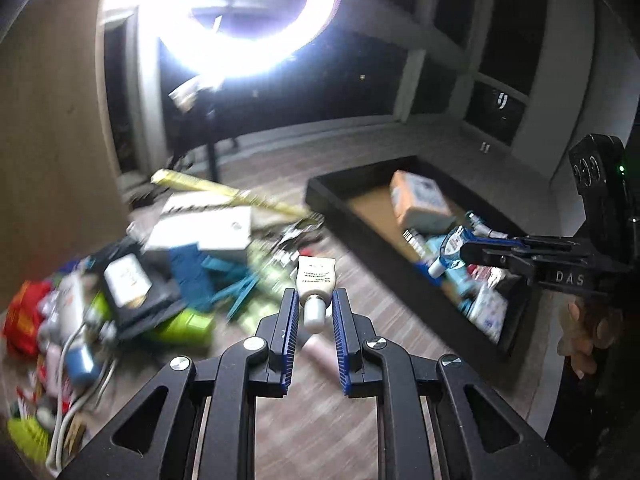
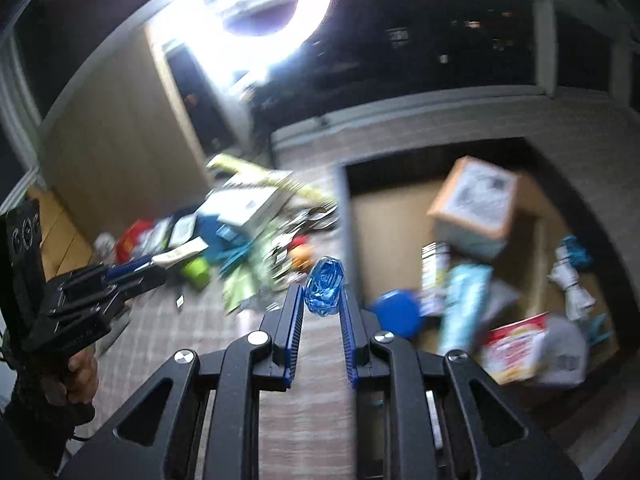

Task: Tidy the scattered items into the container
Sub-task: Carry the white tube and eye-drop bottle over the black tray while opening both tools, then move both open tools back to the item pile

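Note:
My left gripper [image 1: 314, 300] is shut on the white cap of a cream tube [image 1: 316, 282] and holds it above the floor. My right gripper [image 2: 320, 300] is shut on a crinkled blue packet [image 2: 325, 286], lifted near the container's left rim. The black container [image 1: 360, 224] lies on the floor at the right with several items inside, among them an orange box [image 1: 416, 198]. In the left wrist view the right gripper [image 1: 466, 250] hangs over the container with the blue packet [image 1: 452, 246]. The left gripper also shows at the left of the right wrist view [image 2: 156, 266].
A pile of scattered items lies on the wooden floor at the left: a white box [image 1: 208, 230], teal pieces [image 1: 224, 276], a green object [image 1: 188, 322], a red packet [image 1: 24, 316], cables [image 1: 76, 380]. A ring light [image 1: 248, 12] glares behind. A wooden cabinet [image 1: 52, 120] stands left.

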A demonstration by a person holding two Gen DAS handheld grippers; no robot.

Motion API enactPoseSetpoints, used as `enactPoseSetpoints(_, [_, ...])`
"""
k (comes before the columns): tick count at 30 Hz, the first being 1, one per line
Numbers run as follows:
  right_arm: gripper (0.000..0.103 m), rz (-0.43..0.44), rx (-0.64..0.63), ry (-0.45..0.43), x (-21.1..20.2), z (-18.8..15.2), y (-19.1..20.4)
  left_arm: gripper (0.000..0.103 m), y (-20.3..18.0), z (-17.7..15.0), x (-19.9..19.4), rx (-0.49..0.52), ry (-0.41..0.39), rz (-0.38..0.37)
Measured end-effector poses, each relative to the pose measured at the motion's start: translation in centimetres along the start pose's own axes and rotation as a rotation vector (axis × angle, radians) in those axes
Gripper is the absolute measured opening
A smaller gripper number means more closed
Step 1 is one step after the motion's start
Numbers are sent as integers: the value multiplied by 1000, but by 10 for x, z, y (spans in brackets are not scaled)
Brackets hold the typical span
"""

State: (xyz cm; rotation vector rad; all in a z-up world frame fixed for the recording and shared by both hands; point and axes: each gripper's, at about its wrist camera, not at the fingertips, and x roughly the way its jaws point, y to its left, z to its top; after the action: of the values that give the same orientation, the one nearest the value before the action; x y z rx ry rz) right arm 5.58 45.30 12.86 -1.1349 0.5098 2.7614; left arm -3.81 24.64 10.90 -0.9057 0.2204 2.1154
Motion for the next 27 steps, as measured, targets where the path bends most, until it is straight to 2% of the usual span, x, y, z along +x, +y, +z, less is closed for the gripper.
enactPoseSetpoints(7, [18, -120, 74, -83, -19, 41, -79, 16, -43, 57, 40, 59, -34, -54])
enactPoseSetpoints(14, [19, -164, 132, -67, -9, 65, -134, 16, -80, 94, 82, 84, -33, -90])
enactPoseSetpoints(15, [21, -154, 135, -59, -7, 66, -137, 17, -84, 98, 90, 89, -18, -94])
enactPoseSetpoints(16, [35, -155, 143, -51, -6, 68, -141, 20, -88, 101, 96, 90, 1, -94])
enactPoseSetpoints(17, [45, -172, 149, -49, -5, 70, -142, 35, -90, 103, 101, 88, 16, -89])
enactPoseSetpoints(18, [63, -196, 150, -57, -6, 70, -142, 48, -90, 104, 103, 83, 20, -79])
enactPoseSetpoints(21, [66, -222, 123, -99, -10, 70, -136, 48, -87, 105, 100, 77, 0, -66])
enactPoseSetpoints(27, [66, -192, 74, -90, -5, 69, -117, 47, -64, 101, 79, 70, -9, -17])
